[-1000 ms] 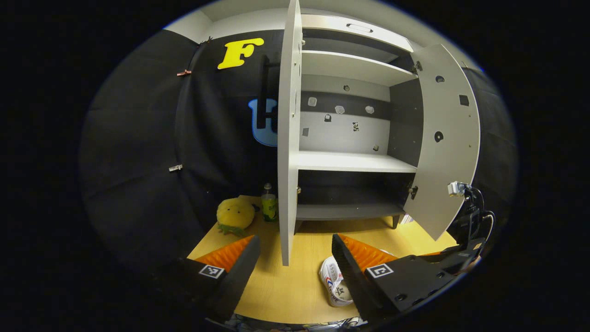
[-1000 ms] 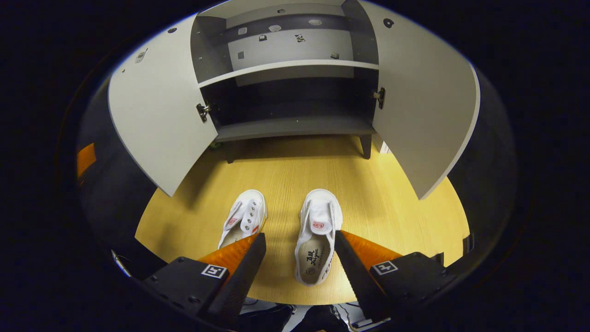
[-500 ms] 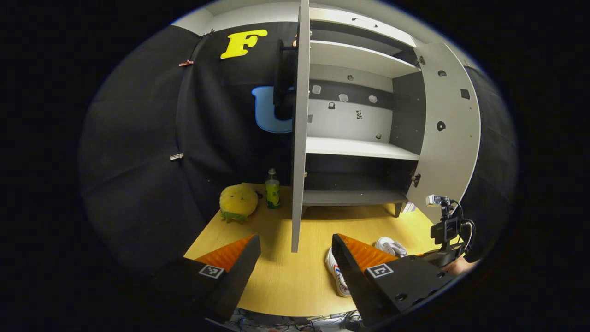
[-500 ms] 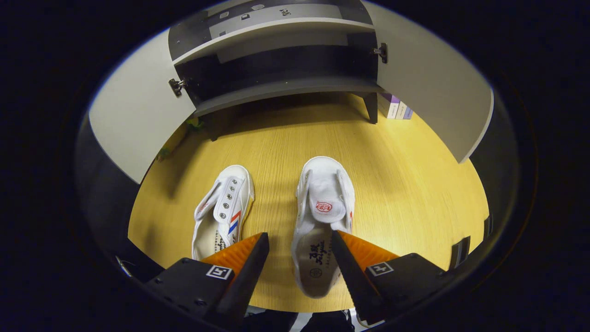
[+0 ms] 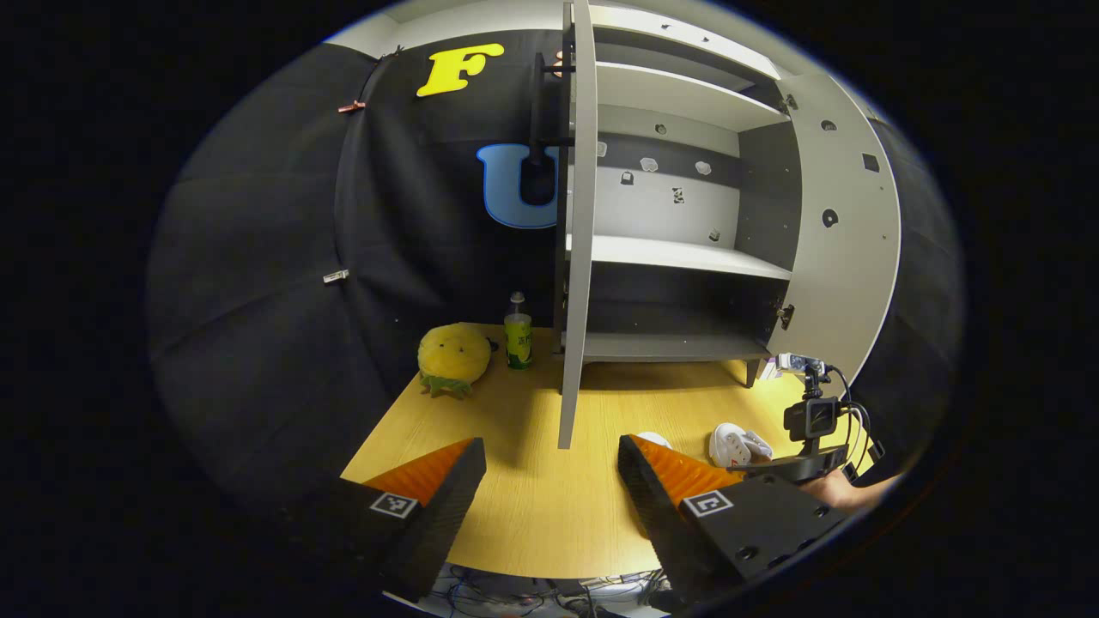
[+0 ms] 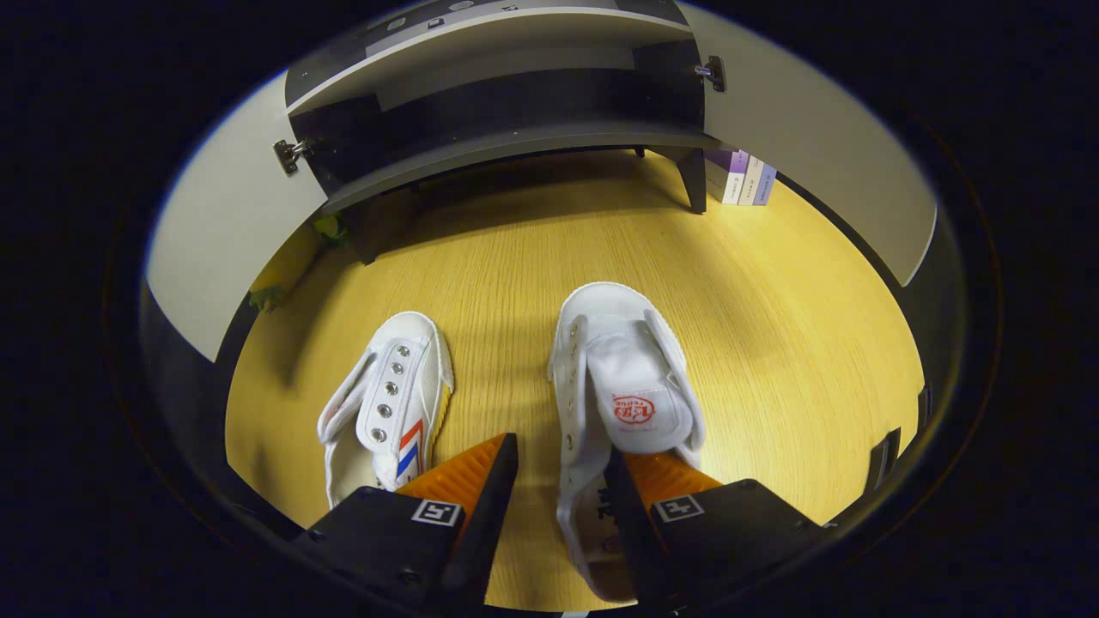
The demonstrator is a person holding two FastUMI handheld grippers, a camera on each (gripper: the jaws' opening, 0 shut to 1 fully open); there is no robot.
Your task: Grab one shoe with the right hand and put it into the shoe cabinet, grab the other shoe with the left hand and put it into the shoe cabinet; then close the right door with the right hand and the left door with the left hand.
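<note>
Two white canvas shoes are seen on the wooden floor in front of the shoe cabinet (image 6: 506, 146), whose two doors stand open. The right gripper (image 6: 558, 481) is lowered over the right shoe (image 6: 622, 386), its fingers apart, one either side of the shoe's left wall, not clamped. The left shoe (image 6: 391, 403) lies just beside it. The left gripper (image 5: 549, 472) is held spread above the floor, facing the left door (image 5: 579, 223).
</note>
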